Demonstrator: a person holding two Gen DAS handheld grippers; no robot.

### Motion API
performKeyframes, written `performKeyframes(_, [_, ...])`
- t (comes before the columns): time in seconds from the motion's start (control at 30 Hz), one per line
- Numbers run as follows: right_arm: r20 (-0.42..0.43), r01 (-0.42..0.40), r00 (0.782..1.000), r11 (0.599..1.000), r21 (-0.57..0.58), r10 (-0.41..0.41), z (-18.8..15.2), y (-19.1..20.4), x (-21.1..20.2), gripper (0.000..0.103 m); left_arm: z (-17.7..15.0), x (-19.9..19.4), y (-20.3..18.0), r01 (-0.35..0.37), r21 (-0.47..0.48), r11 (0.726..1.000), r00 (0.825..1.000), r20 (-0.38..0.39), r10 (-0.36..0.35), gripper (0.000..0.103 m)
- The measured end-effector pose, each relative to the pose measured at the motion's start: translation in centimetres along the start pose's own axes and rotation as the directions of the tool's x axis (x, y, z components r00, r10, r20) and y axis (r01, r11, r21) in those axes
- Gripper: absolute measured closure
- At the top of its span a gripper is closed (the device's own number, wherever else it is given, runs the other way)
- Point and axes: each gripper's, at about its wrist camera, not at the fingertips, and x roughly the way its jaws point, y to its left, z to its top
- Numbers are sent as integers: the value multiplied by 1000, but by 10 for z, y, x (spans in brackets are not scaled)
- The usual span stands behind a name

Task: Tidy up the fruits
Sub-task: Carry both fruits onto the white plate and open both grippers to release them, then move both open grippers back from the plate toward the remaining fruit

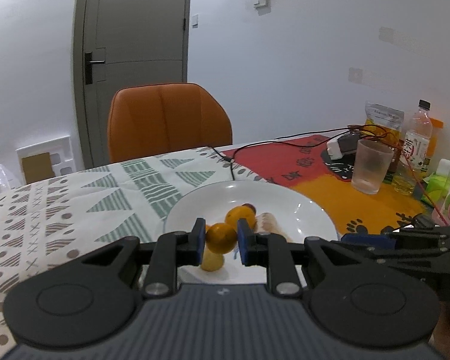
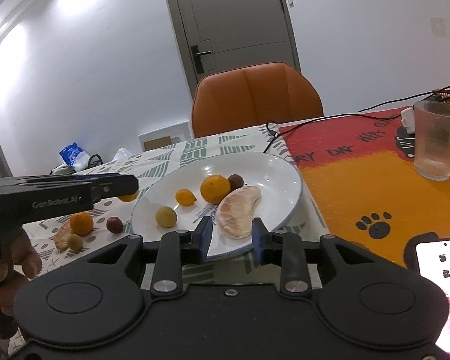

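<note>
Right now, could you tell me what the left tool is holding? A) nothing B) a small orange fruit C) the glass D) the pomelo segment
B: the left tool is shut on a small orange fruit, carried near the plate; the pomelo segment lies on the plate and the glass stands apart.

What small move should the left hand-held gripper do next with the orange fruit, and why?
Probably carry it a little further over the white plate and lower it. The left hand-held gripper grips a small orange fruit, which in the right wrist view hangs near the plate's left rim, above the tablecloth.
</note>
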Motion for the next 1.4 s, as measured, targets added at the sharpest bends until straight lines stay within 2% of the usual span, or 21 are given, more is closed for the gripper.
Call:
performKeyframes(0.13, [-1,1,1000,1000,4,-1,0,0,2,73,0,3,-4,-31,12,999,999,9,31,74])
performKeyframes(0.27, [-5,-10,1000,1000,2,10,-1,3,5,73,-6,1,1,-66,10,998,998,-4,66,47])
performKeyframes(0.3, [-6,-13,1000,1000,1,13,-1,4,5,73,-7,0,4,-73,7,997,997,-3,73,45])
performKeyframes(0.37, [-7,-19,1000,1000,0,19,-2,7,7,73,-9,-4,9,-96,3,995,995,-9,96,34])
performKeyframes(0.47, [-12,-29,999,1000,-4,29,-2,12,9,73,-12,-11,19,-130,-8,991,991,-4,130,26])
performKeyframes(0.77, [-28,-66,997,998,-21,66,-4,34,15,70,-20,-32,49,-191,-53,980,982,-18,190,23])
performKeyframes(0.9, [-32,-78,996,997,-27,77,-5,43,18,61,-25,-41,60,-213,-68,975,977,-21,212,19])
performKeyframes(0.97, [-33,-88,996,996,-33,87,-6,48,18,54,-27,-46,65,-221,-78,972,975,-22,220,18])
performKeyframes(1.03, [-31,-94,995,995,-41,93,-6,54,18,42,-29,-50,70,-230,-87,969,973,-25,228,18])
performKeyframes(1.4, [-7,-151,989,986,-64,151,-4,78,23,10,-45,-69,95,-268,-135,954,964,-41,265,16])
